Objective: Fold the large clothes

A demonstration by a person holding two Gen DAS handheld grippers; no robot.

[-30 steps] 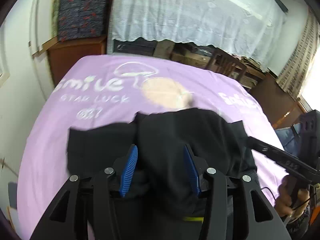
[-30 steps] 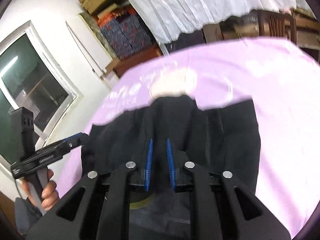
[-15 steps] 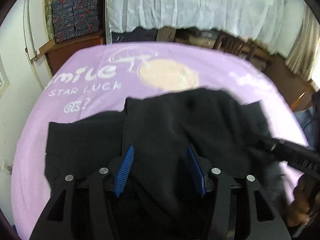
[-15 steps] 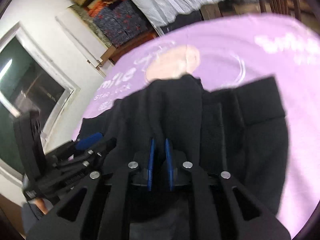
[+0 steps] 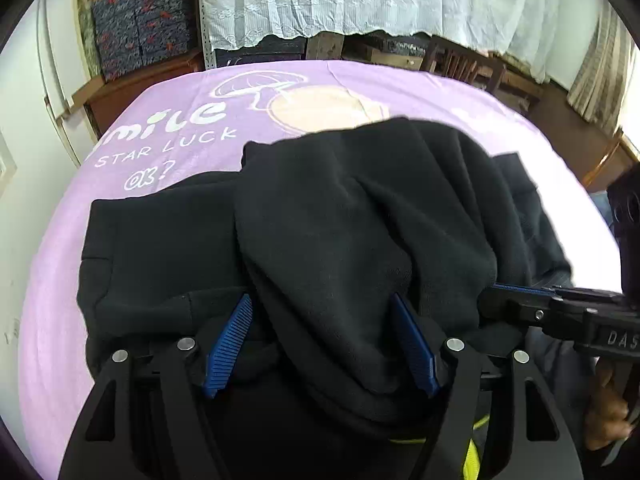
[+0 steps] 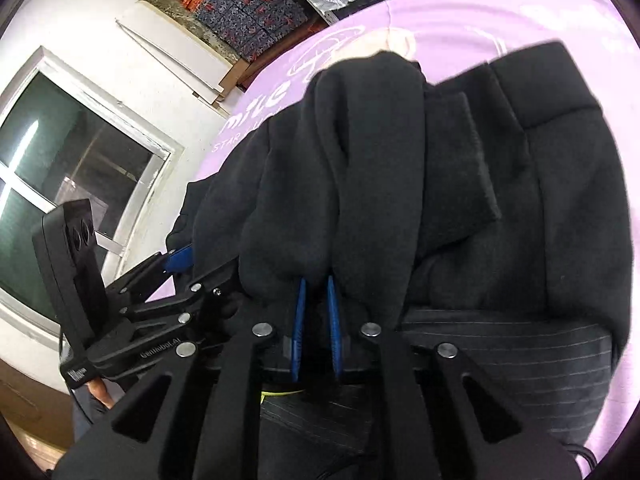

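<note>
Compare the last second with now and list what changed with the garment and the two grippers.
The left gripper has spread its jaws and is opening off the black garment, whose fold has sunk lower onto the purple blanket. Both grippers came down. The right gripper stays shut on the garment's bunched edge; the blanket is unchanged.

Matte black left gripper (image 5: 320, 344) and right gripper (image 6: 317, 320): ribbed blue pads (image 5: 228, 344), silver screws (image 5: 455, 345), cut-out finger frames, white lettering along one side.
</note>
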